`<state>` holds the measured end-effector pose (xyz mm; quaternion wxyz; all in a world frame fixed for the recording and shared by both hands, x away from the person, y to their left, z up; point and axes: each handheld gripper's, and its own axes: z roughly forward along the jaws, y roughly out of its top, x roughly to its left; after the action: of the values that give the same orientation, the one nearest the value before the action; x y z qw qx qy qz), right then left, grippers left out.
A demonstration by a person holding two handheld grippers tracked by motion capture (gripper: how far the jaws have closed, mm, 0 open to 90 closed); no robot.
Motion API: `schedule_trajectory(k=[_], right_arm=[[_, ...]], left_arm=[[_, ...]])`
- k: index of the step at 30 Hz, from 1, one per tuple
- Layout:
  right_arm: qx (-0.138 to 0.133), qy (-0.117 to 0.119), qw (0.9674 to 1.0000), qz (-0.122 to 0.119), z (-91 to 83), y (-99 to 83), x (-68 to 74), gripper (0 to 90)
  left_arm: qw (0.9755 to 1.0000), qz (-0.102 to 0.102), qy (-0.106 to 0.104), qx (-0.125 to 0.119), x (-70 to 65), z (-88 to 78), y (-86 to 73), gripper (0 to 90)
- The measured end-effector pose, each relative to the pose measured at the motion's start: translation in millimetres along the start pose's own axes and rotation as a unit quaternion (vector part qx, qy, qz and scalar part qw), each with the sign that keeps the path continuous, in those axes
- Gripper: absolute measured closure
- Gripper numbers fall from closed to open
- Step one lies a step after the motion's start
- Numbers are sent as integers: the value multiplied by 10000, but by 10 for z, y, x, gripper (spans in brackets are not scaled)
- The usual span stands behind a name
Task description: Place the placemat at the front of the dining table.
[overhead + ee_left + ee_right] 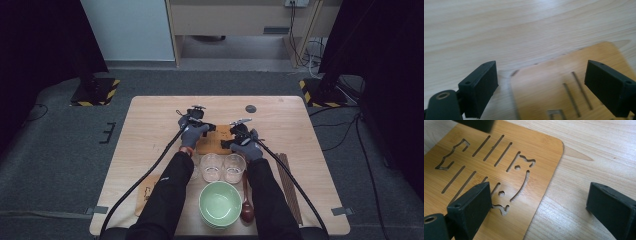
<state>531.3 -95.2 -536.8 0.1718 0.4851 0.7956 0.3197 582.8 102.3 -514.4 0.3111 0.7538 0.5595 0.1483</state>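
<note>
A bamboo board (214, 140) with cut-out slots and a cat-like shape lies flat in the middle of the wooden table (150, 130). My left gripper (207, 127) is at the board's left end, open. In its own view a corner of the board (549, 90) lies between the wide jaws of the left gripper (541, 70), untouched. My right gripper (228, 141) is at the board's right end, also open. In the right gripper view (539, 195) one jaw hangs over the board (499, 157) and the other over bare table. Nothing is gripped.
Near the person stand two clear glasses (211, 167) (234, 167), a green bowl (220, 204), a wooden spoon (246, 200) and dark chopsticks (290, 185). A second bamboo board (147, 192) lies partly under the left forearm. A dark disc (250, 108) sits at the far edge.
</note>
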Motion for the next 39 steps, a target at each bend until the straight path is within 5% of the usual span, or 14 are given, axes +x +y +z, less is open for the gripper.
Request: schedule_trajectory(k=[11, 20, 23, 25, 30, 39], right_arm=[[-68, -12, 10000, 29, 10, -3, -2, 57], [-265, 22, 9996, 110, 28, 15, 4, 94], [-553, 175, 9981, 222, -37, 47, -24, 100], [-674, 14, 9977, 86, -94, 78, -41, 106], [-632, -258, 9976, -109, -118, 61, -106, 111], [-395, -260, 9986, -233, -15, -25, -122, 104]], left_arm=[[9992, 289, 23, -288, 108, -282, 70, 105], [9971, 747, 23, -157, 387, -346, -162, 93], [9956, 921, -45, -157, 391, -314, -253, 78], [9947, 1024, -53, -126, 372, -277, -290, 63], [9902, 1384, -165, -22, 280, -152, -368, 39], [9875, 1563, -191, -46, 248, -151, -388, 22]])
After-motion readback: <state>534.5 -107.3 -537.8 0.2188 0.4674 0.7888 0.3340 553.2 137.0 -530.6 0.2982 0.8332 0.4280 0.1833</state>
